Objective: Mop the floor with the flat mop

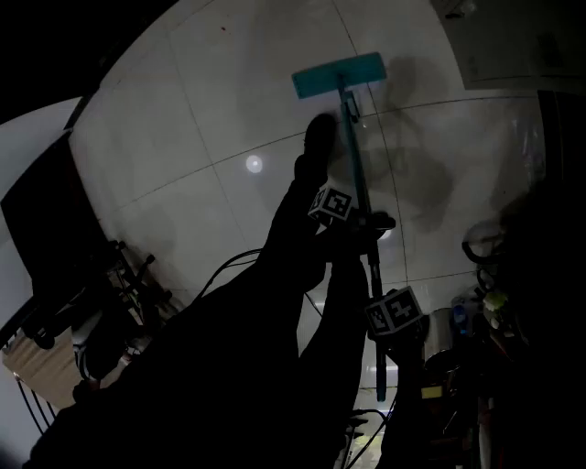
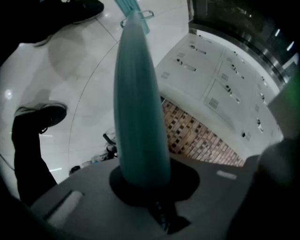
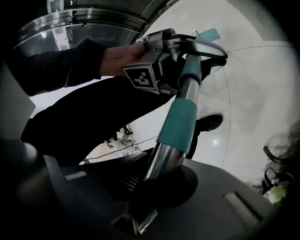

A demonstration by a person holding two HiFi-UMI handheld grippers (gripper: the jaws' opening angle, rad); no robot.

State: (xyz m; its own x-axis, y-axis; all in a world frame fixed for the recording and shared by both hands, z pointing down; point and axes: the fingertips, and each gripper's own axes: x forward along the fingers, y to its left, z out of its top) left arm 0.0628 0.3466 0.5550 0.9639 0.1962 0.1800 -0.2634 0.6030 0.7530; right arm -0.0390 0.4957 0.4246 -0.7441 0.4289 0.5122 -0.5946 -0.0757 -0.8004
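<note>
The flat mop's teal head (image 1: 339, 75) lies on the glossy white tile floor (image 1: 211, 101) at the top centre. Its handle (image 1: 359, 179) runs down toward me. My left gripper (image 1: 360, 222), with its marker cube, is shut on the handle about halfway along. My right gripper (image 1: 385, 337) is shut on it lower down, nearer to me. In the left gripper view the teal handle (image 2: 138, 103) rises out of the closed left gripper (image 2: 150, 183) toward the mop head (image 2: 133, 10). In the right gripper view the right gripper (image 3: 159, 182) clamps the metal and teal handle (image 3: 177, 124), with the left gripper (image 3: 187, 58) above.
My dark shoe (image 2: 43, 116) stands on the tiles. Cables and gear (image 1: 124, 279) lie at the left beside a black panel (image 1: 46, 220). Clutter with bottles (image 1: 481, 307) sits at the right. White cabinets (image 2: 211, 77) and a brick-patterned surface (image 2: 199, 137) border the floor.
</note>
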